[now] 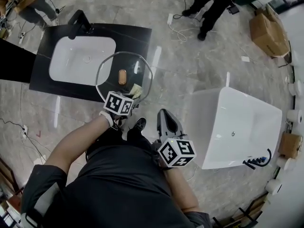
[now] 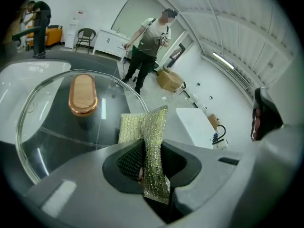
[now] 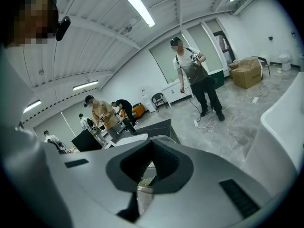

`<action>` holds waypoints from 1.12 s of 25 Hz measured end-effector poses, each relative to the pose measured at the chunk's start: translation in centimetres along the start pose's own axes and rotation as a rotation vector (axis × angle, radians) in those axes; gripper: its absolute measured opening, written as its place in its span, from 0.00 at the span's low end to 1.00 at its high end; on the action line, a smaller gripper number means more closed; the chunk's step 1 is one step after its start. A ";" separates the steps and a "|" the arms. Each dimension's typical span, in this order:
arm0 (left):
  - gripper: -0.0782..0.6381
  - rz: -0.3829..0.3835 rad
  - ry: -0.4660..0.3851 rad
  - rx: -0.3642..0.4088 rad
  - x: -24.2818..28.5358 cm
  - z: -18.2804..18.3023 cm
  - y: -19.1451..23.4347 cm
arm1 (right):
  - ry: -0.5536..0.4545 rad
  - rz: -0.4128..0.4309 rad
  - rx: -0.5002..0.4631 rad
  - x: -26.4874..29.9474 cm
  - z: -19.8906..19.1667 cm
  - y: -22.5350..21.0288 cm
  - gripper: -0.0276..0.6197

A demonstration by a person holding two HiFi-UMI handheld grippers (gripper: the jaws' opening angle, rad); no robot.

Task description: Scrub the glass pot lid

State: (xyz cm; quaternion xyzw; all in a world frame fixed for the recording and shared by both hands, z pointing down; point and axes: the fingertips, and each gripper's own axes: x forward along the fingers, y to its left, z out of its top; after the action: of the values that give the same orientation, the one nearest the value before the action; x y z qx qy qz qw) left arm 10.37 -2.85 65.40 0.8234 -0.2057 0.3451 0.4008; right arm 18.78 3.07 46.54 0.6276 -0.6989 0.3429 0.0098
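Note:
A round glass pot lid [image 1: 124, 61] with a copper-brown handle [image 1: 122, 76] hangs tilted over the front edge of a black counter. In the left gripper view the lid [image 2: 57, 127] fills the lower left, its handle [image 2: 83, 94] pointing up. My left gripper [image 1: 130, 97] is at the lid's near rim, shut on a gold-green scouring cloth [image 2: 154, 146] that lies folded against the glass. The rim there is hidden, so I cannot tell whether the jaws clamp it too. My right gripper [image 1: 165, 114] is apart from the lid, lower right, jaws together and holding nothing [image 3: 145, 175].
A white sink [image 1: 83, 56] with a black faucet [image 1: 78, 20] is set in the black counter [image 1: 137, 37]. To the right stands a white bathtub [image 1: 237, 127]. A person [image 1: 209, 4], floor cables [image 1: 183, 32] and a cardboard box [image 1: 268, 32] are farther back.

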 end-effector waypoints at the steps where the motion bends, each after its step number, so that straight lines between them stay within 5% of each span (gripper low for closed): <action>1: 0.21 -0.004 0.009 0.018 0.1 0.0 -0.5 | -0.004 -0.005 0.006 -0.2 0.1 -0.3 0.05; 11: 0.21 0.016 -0.015 0.242 -5.6 0.2 -0.7 | 0.010 0.054 -0.003 2.1 0.0 2.6 0.05; 16: 0.21 0.047 -0.111 0.111 -12.4 0.1 4.6 | 0.030 0.110 -0.046 4.6 -0.1 6.4 0.05; 21: 0.21 0.196 -0.175 -0.083 -17.1 1.6 14.3 | 0.046 0.142 -0.081 6.4 -0.2 9.7 0.05; 28: 0.21 0.231 -0.142 -0.075 -14.9 7.6 19.7 | -0.006 0.055 -0.091 5.1 0.8 8.8 0.05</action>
State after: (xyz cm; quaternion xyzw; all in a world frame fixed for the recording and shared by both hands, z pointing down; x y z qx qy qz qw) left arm -8.76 -19.77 61.37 0.8010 -0.3399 0.3217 0.3735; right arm 10.23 -1.95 44.04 0.6081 -0.7307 0.3092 0.0268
